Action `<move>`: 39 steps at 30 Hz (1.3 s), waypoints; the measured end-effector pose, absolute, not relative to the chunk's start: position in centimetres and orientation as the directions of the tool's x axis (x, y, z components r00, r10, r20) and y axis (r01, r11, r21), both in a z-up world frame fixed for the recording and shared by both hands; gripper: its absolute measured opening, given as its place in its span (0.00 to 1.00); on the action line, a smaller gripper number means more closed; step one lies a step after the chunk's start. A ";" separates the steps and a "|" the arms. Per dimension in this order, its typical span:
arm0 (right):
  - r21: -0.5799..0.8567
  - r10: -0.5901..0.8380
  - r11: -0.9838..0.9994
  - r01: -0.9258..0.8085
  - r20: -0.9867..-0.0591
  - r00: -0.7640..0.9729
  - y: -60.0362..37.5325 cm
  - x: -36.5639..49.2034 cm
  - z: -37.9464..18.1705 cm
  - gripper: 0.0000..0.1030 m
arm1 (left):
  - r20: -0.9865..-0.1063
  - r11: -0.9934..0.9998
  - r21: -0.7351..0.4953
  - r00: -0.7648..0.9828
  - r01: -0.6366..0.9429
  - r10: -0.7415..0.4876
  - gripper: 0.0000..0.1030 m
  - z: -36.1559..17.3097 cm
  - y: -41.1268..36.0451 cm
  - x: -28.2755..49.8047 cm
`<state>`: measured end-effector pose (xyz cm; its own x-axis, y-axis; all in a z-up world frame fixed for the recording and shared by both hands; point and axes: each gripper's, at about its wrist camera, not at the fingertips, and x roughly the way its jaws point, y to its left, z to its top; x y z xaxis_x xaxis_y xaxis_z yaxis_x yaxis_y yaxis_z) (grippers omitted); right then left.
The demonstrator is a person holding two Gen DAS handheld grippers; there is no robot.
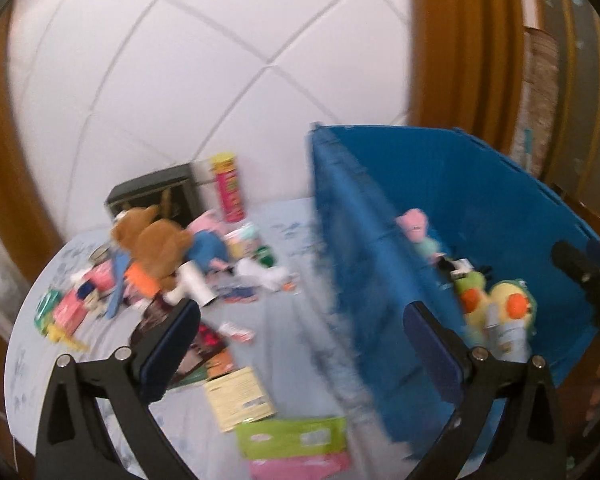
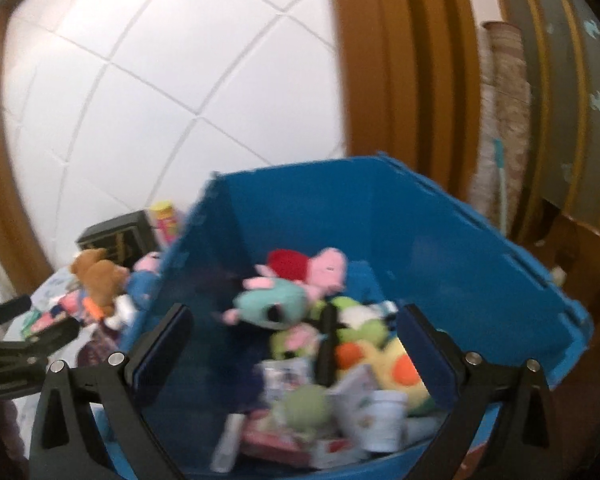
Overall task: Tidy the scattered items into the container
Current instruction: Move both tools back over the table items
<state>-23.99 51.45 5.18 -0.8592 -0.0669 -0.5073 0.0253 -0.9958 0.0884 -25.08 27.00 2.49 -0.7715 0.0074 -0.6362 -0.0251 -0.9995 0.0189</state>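
A blue plastic bin (image 1: 372,240) (image 2: 440,240) stands on the right of the table and holds several plush toys (image 2: 324,272) and small packs. My left gripper (image 1: 300,320) is open and empty, above the bin's left wall and the table. Scattered items lie left of the bin: a brown plush bear (image 1: 152,240), a red and yellow can (image 1: 228,188), a white tube (image 1: 194,284), a tan card (image 1: 240,396), a green packet (image 1: 292,436). My right gripper (image 2: 296,328) is open and empty above the bin's contents. A teal and pink plush (image 2: 272,304) appears blurred between its fingers, untouched.
A black box (image 1: 152,192) stands at the back of the table against the white tiled wall. Light blue cloth (image 1: 284,344) covers the table. Wooden door frame (image 2: 380,60) and a wooden chair (image 2: 588,280) stand right of the bin. The left gripper (image 2: 24,344) shows at the right view's left edge.
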 end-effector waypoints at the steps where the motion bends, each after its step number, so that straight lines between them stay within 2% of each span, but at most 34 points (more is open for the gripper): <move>1: 0.090 -0.082 -0.995 0.043 -0.501 -0.862 50.5 -23.8 5.2 1.00 | -0.638 -1.000 0.015 -0.770 -0.002 -0.008 1.00 2.2 25.5 -24.8; 9: 0.063 -0.163 -0.987 0.151 -0.431 -0.888 39.3 -22.8 5.5 1.00 | -0.662 -0.982 0.006 -0.735 0.187 -0.144 1.00 -0.9 12.2 -22.2; 14: 0.140 -0.252 -0.967 0.212 -0.419 -0.872 32.3 -22.7 4.7 1.00 | -0.679 -0.973 -0.002 -0.714 0.232 -0.169 1.00 -3.3 4.2 -20.7; 20: 0.129 -0.257 -0.966 0.224 -0.570 -0.781 23.3 -24.2 -0.9 1.00 | -0.745 -0.965 0.043 -0.635 0.258 -0.203 1.00 -8.2 -4.7 -19.9; 26: 0.124 -0.237 -0.970 0.211 -0.694 -0.680 19.2 -25.9 -7.3 1.00 | -0.822 -0.958 0.052 -0.533 0.280 -0.201 1.00 -13.7 -9.4 -20.0; 32: 0.117 -0.250 -0.962 0.248 -0.747 -0.616 17.2 -28.4 -10.6 1.00 | -0.858 -0.926 0.060 -0.456 0.372 -0.238 1.00 -17.0 -12.5 -20.0; 39: 0.146 -0.324 -0.926 0.348 -0.778 -0.537 12.6 -31.6 -12.4 1.00 | -0.848 -0.890 0.063 -0.446 0.452 -0.286 1.00 -16.5 -16.5 -20.1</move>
